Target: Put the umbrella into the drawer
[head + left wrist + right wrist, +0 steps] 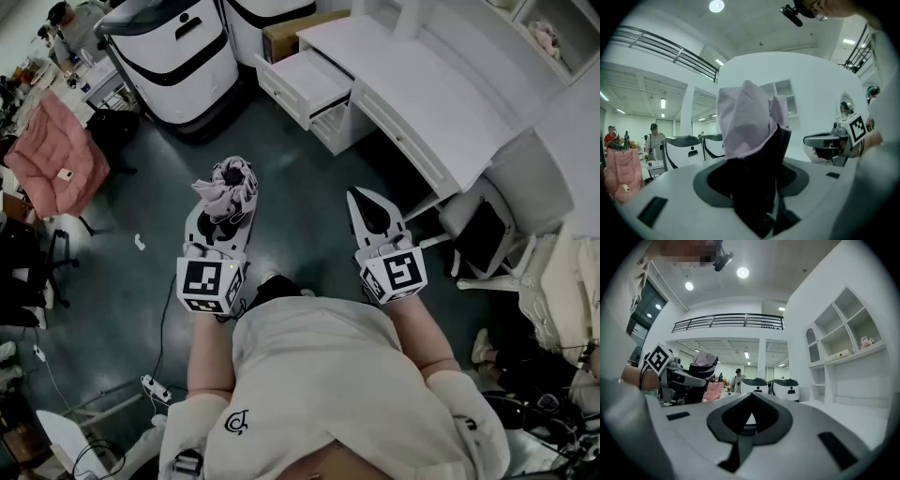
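Observation:
A folded umbrella [225, 187] of pale lilac cloth with black parts stands upright between the jaws of my left gripper [225, 204], which is shut on it. In the left gripper view the umbrella [745, 126] fills the middle and hides the jaw tips. My right gripper [371, 204] hangs beside it, shut with nothing in it; its jaws meet in a point [749, 416]. An open white drawer [314, 80] sticks out of the white desk [441, 103] ahead, well beyond both grippers. In the right gripper view the umbrella [704, 363] shows at the left.
A white chair [487, 220] with a dark cushion stands right of my right gripper. Two white machines [178, 56] stand ahead on the left. A pink jacket [52, 155] lies on a chair at the far left. The floor is dark, with cables at the lower left.

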`<state>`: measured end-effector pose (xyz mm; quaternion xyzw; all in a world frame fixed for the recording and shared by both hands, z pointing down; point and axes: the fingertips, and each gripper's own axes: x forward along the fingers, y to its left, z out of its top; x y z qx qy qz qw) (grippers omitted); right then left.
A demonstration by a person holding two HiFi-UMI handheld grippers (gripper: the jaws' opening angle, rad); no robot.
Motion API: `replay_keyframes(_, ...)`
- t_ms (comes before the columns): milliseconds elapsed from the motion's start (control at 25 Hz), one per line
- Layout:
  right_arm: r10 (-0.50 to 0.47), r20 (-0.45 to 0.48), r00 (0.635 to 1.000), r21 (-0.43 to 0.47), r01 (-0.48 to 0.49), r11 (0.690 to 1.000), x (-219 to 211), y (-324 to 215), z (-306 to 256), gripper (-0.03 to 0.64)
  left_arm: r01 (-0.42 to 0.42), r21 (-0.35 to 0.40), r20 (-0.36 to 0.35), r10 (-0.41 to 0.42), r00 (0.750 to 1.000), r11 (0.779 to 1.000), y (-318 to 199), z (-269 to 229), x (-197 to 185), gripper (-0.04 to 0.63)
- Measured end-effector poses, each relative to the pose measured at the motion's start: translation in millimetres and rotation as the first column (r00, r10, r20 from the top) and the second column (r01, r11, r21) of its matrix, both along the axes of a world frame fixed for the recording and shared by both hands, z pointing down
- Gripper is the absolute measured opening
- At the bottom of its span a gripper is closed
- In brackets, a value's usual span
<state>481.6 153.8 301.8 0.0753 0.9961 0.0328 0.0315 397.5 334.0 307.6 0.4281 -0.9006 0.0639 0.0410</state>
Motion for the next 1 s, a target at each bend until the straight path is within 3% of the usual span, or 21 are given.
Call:
replay_keyframes(600,-0.006,0.005,1.000,-0.026,0.006,1.000,-7.8,1.2,1.9,0.005,-0.009,-0.001,-0.002,0.009,1.000,1.000,-1.8,3.7,-4.1,0.233)
replay_keyframes(840,0.004,-0.002,1.000,-0.061,-0.004,0.998,-24.6,-3.6,3.7,0.006,-0.008,0.009,-0.026,0.008,1.000,1.000,0.0,7.5,-23.4,0.233)
replay_keyframes(1000,0.005,-0.027,1.000,-0.068,-0.007,0.998,-58.7,-4.0,13.6,0.006,-0.015,0.010,-0.041,0.016,0.999,1.000,-1.2,15.3,-57.1,0.233)
